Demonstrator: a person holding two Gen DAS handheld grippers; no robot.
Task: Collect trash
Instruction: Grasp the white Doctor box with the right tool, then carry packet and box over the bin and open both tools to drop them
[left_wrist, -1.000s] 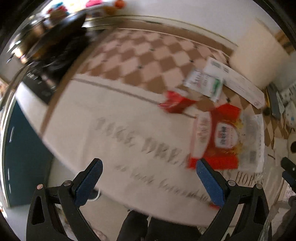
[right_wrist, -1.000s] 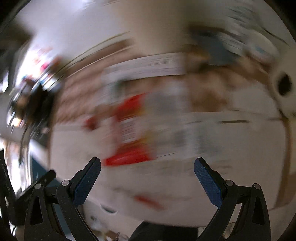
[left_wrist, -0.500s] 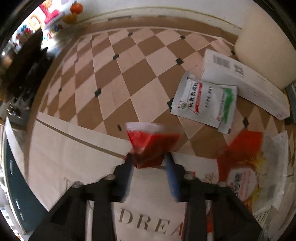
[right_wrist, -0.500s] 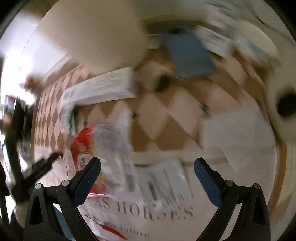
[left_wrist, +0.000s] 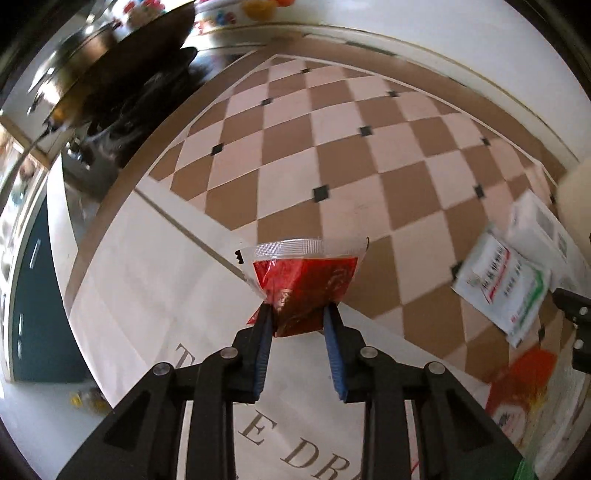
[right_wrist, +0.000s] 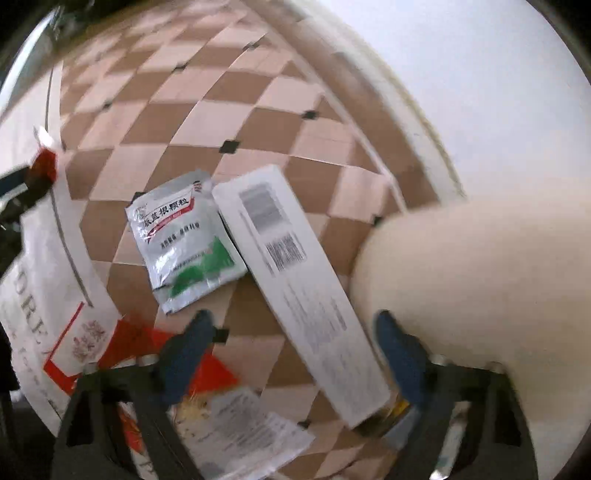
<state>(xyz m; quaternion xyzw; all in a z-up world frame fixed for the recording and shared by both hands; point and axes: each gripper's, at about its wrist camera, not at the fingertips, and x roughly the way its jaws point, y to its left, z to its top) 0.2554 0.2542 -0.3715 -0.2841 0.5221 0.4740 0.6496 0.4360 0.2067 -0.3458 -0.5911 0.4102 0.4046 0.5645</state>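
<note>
A small red sachet with a clear sealed top sits at the edge of the cream lettered mat. My left gripper is closing on it, both blue pads pinching its lower end. In the right wrist view a long white box with barcodes lies on the chequered surface between the fingers of my right gripper. Those jaws are closing but stand wide, and neither pad touches the box. A green and white sachet lies just left of the box.
A red and white printed bag lies on the mat beside the right gripper. A large cream rounded object crowds the box's right side. A dark pan stands at the far left. White wall borders the chequered surface.
My left gripper moved in on the red sachet and closed from wide open onto it. My right gripper swung across and rolled, now over the white box with narrower jaws.
</note>
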